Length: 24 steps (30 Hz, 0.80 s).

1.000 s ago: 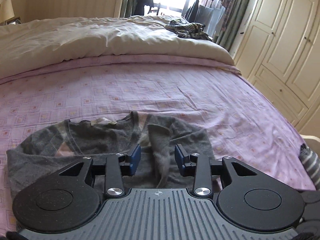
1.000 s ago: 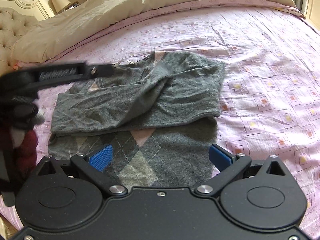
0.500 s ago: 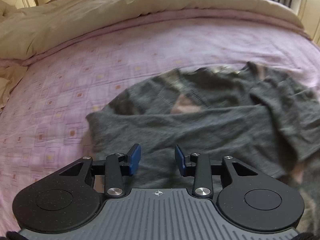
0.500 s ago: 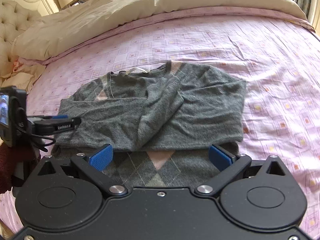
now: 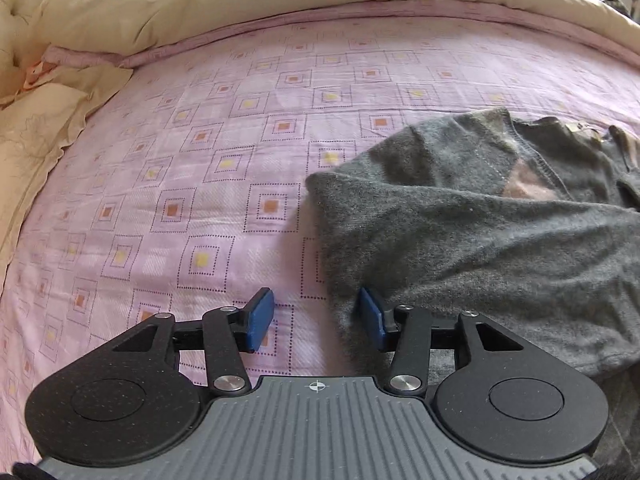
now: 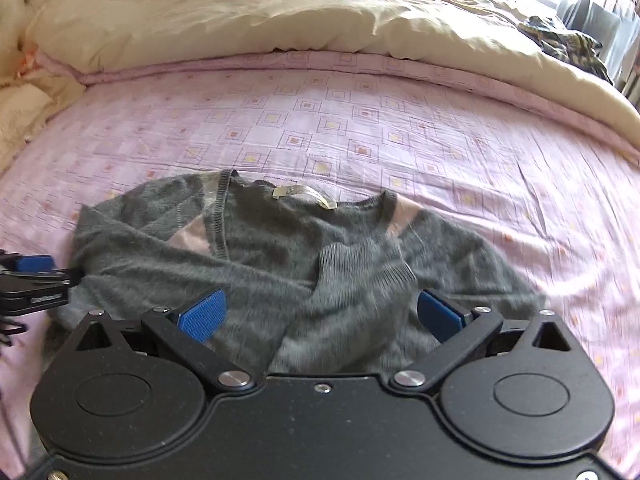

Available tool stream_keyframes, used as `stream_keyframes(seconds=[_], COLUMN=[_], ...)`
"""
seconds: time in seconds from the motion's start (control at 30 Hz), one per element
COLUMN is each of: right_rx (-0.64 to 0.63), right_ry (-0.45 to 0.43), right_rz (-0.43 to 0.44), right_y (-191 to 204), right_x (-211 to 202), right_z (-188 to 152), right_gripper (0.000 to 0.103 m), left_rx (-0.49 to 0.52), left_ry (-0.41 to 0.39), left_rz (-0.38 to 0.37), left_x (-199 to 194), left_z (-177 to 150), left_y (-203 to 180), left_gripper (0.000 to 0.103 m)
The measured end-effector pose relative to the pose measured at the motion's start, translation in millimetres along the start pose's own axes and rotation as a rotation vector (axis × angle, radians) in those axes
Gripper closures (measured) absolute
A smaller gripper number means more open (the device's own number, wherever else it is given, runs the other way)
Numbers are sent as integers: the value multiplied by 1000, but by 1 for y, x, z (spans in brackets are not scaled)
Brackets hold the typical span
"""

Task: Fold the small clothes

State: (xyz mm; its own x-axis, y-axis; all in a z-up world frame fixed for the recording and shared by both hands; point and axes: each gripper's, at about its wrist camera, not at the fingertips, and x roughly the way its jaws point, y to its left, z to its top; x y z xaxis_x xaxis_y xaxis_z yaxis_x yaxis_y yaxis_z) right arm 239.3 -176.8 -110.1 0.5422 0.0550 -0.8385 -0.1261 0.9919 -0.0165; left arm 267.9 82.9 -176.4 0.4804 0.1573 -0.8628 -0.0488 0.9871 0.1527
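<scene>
Bedroom scene: pink patterned bedsheet (image 5: pixel 224 184) fills most of both views, cream duvet (image 6: pixel 248 20) bunched along the top of the frame, tufted headboard at upper left.

Grey argyle sweater (image 6: pixel 280 256) lies flat on the sheet, centre of the right wrist view and right half of the left wrist view. Neck label (image 6: pixel 304 194) faces up, both sleeves already crossed over the chest, ribbed cuff (image 6: pixel 360 268) topmost near centre. Looks partly folded; the bottom-to-collar fold is probably what's left.

Handling, as a judgement: soft fuzzy knit, light, limp, no stiffness. It will sag and drag on the sheet, and the loose sleeves can slide off if lifted fast. Best hold is a pinch through all layers at the side edges near the hem, one gripper per side, then lift and carry evenly.

Left gripper (image 5: pixel 316 312) sits low at the garment's left edge, lower centre of its view, pointed across the bed. Jaws moderately apart, holding nothing; the left pad is over bare sheet, the right pad over the knit edge. Contact can't be confirmed.

Right gripper (image 6: pixel 320 314) hovers over the sweater's near middle, aimed at the collar. Jaws spread wide, empty, straddling the crossed sleeves. Its view is slightly motion-blurred. The left tool shows at that frame's left edge.
</scene>
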Motion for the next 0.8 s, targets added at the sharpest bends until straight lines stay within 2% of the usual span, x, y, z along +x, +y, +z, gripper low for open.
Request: stream_keyframes(seconds=[0.13, 0.23, 0.5, 0.57, 0.63, 0.7, 0.8], right_rx=[-74, -126, 144, 218, 252, 237, 180], right_ry=[78, 125, 246, 219, 154, 96, 55], right_rz=[-60, -155, -373, -377, -352, -311, -241], right_y=[9, -2, -101, -116, -119, -109, -81], right_x=[30, 37, -1, -16, -30, -36, -26], right_z=[0, -14, -72, -80, -79, -68, -42], right_gripper=[9, 12, 12, 12, 12, 11, 11], left_rx=[-37, -40, -56, -57, -58, -61, -67], left_ry=[1, 4, 8, 9, 10, 12, 16], left_rz=[-3, -6, -13, -13, -14, -14, -12], left_x=[2, 2, 5, 6, 5, 6, 6], left_z=[-2, -2, -1, -1, -1, -1, -1], left_y=[2, 2, 4, 5, 5, 5, 5], left_gripper=[54, 53, 51, 51, 51, 51, 51])
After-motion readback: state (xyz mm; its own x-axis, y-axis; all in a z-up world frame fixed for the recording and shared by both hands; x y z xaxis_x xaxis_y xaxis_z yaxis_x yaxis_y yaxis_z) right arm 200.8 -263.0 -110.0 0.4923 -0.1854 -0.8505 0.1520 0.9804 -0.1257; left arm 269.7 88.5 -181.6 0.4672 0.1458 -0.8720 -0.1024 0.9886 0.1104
